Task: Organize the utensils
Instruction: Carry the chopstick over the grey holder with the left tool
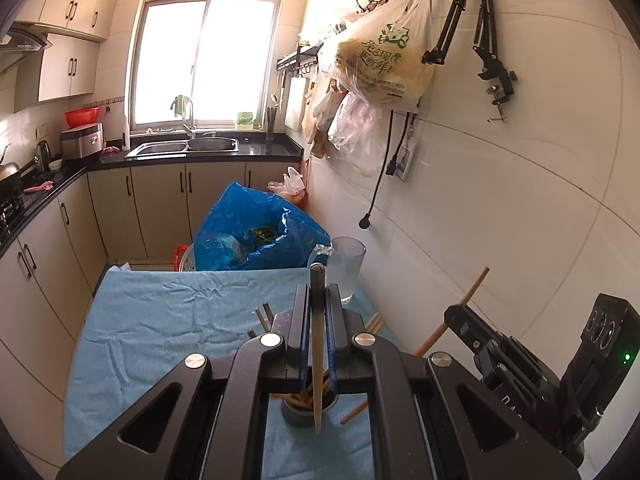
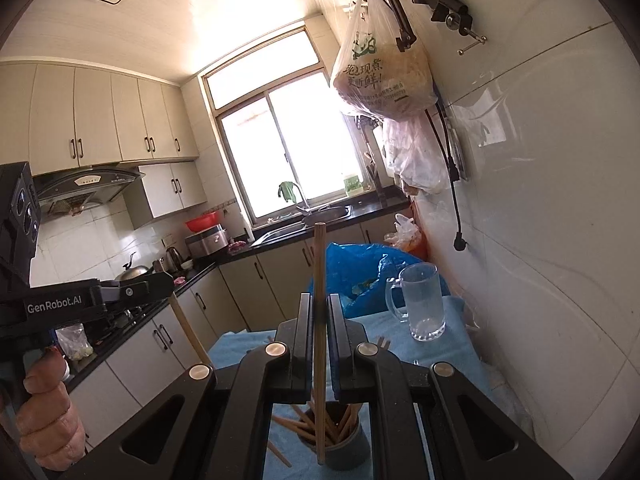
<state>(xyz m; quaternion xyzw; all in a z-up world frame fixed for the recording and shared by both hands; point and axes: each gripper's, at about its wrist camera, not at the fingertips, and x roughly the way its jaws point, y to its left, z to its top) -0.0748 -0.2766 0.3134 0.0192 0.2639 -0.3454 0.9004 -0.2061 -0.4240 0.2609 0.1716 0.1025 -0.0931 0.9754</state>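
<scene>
Chopsticks were the whole business at that moment, and you had one in each tool: your left gripper (image 1: 318,304) was pinched on a dark-tipped chopstick (image 1: 317,344) standing nearly upright between its fingers, and your right gripper (image 2: 319,320) was pressed onto a pale wooden chopstick (image 2: 319,312) in the same upright way. Each stick's lower end hung over or just inside the grey holder cup (image 2: 344,450), which already bristled with other chopsticks (image 2: 332,426) leaning at odd angles. I would judge these sticks to be very light, stiff and smooth, so you needed little squeeze, but a round, slick shaft can swivel or slide down between flat pads; your hold near mid-length looked sensible, since it left the lower end free to find a gap in the bundle. The crowded cup looked light enough to tip if a stick were pushed sideways against the others. Around the cup, a few loose chopsticks (image 1: 354,412) lay on the blue cloth (image 1: 160,320) covering the table, some partly hidden behind the gripper bodies. Farther back on the cloth stood a frosted glass mug (image 2: 424,304), apart from the cup and near the tiled wall; it looked breakable and worth steering clear of. Beyond the table edge sat a blue plastic bag (image 1: 256,232).
</scene>
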